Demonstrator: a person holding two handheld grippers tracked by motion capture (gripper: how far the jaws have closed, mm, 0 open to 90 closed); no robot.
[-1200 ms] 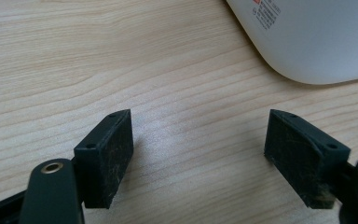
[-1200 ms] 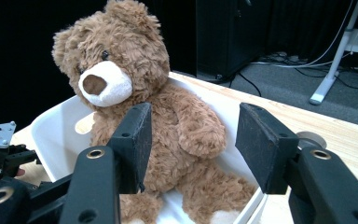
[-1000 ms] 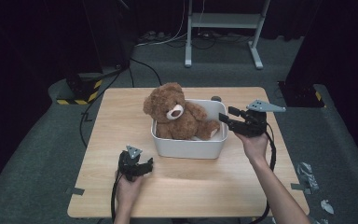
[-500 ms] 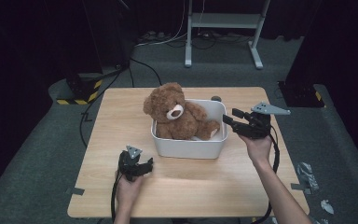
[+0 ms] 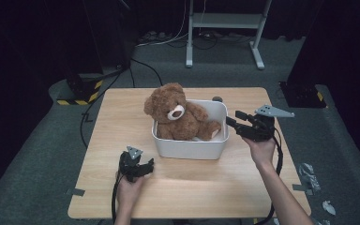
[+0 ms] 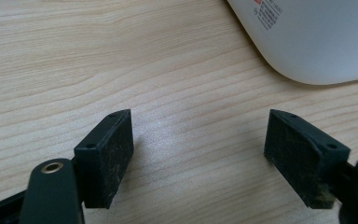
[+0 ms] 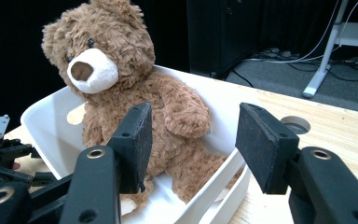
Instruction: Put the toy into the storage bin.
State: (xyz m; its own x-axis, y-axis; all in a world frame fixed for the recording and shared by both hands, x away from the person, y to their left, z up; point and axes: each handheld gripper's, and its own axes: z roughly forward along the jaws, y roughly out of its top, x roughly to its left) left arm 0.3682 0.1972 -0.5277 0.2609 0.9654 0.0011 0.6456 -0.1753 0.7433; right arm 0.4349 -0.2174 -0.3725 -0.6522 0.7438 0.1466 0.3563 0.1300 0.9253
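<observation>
Right hand-held gripper (image 5: 232, 123), jaws apart, has drawn back from the teddy bear (image 5: 180, 117); left hand-held gripper (image 5: 146, 166) stays open, unmoved.

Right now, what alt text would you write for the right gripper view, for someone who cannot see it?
A brown teddy bear sits upright in a white tub on a wooden table. In front, the right tool stands open, its two black jaws framing the bear's arm and leg without touching them.

A wooden table (image 5: 122, 122) stands on grey carpet (image 5: 37, 154), a white metal stand (image 5: 225, 21) behind, against darkness.
</observation>
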